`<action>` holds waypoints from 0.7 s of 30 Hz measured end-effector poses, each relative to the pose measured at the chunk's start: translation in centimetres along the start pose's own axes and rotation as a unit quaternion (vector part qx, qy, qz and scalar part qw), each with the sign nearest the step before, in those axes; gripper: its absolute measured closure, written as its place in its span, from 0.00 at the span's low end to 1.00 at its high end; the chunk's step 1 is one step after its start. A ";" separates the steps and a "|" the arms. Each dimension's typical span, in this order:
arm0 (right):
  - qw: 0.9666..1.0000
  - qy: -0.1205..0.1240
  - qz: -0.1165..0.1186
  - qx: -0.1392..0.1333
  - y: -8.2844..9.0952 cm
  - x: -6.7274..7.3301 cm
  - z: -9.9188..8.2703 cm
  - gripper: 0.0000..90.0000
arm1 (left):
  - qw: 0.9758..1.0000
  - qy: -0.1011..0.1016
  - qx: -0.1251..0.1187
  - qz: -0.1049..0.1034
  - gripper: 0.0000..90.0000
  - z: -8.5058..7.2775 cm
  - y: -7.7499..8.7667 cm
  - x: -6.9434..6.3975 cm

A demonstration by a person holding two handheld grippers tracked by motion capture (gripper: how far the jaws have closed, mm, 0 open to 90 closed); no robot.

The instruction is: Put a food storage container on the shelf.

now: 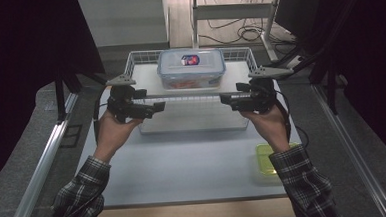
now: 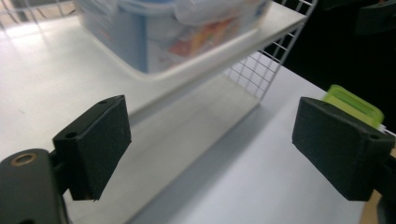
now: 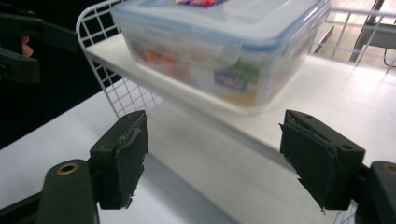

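The pale grey-white surface (image 1: 184,174) carries a white raised shelf with a wire-mesh rim (image 1: 143,56), and on the shelf's top board, toward the back and near the middle, sits the clear plastic food box with a blue-trimmed clip-on lid (image 1: 191,68). Coloured packets show through its walls, so it is probably filled and of moderate weight rather than light.

The box looks rigid; its walls and lid should not give under a squeeze, but smooth plastic is slippery against flat pads. It is wide, likely wider than one claw can span along its length, so a two-sided hold seems best: one claw at each short end, pads low on the walls or under the lid's lip where the clip flaps give an edge to catch. Pinching a flap alone risks popping the lid open. It should be kept level so the contents do not shift.

The left claw (image 1: 151,109) and the right claw (image 1: 229,99) hover in front of the shelf's near edge, pointing inward at each other. In each gripper view the black pads stand wide apart with nothing between them.

A small yellow-green translucent plastic container (image 1: 266,159) lies on the surface by the right forearm, well apart from the shelf.
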State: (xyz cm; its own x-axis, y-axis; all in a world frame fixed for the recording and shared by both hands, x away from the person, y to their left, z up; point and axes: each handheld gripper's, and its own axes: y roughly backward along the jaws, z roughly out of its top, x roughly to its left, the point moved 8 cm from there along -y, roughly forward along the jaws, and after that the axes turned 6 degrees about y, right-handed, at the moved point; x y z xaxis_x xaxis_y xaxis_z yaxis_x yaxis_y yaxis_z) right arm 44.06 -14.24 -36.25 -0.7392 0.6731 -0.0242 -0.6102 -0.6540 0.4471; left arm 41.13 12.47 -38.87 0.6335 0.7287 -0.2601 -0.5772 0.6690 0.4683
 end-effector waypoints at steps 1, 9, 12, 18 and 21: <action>1.000 0.001 0.002 0.002 0.0 0.2 -0.3 0.25 | 1.000 0.000 0.001 -0.001 0.12 -0.3 0.1 -0.2; 1.000 0.014 0.011 0.004 0.5 1.5 -2.4 0.18 | 1.000 -0.029 0.003 0.001 0.07 -2.8 0.8 -1.4; 1.000 0.012 0.018 0.001 0.8 2.1 -3.1 0.15 | 0.999 -0.044 0.000 0.005 0.05 -3.8 1.2 -1.9; 1.000 0.014 0.025 0.000 1.4 3.0 -4.5 0.11 | 0.998 -0.058 0.004 0.007 0.05 -5.9 1.6 -2.6; 0.999 0.015 0.031 0.001 1.7 3.4 -5.4 0.10 | 0.998 -0.061 0.003 0.006 0.05 -7.0 1.8 -3.0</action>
State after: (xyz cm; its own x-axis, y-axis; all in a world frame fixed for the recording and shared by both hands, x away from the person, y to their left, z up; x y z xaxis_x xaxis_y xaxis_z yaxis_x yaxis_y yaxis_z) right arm 38.96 -14.88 -40.40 -0.7838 0.6206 -0.0237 -0.5623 -0.6930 0.4512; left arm 34.61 12.48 -43.14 0.6855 0.7125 -0.1495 -0.5819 0.6596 0.4757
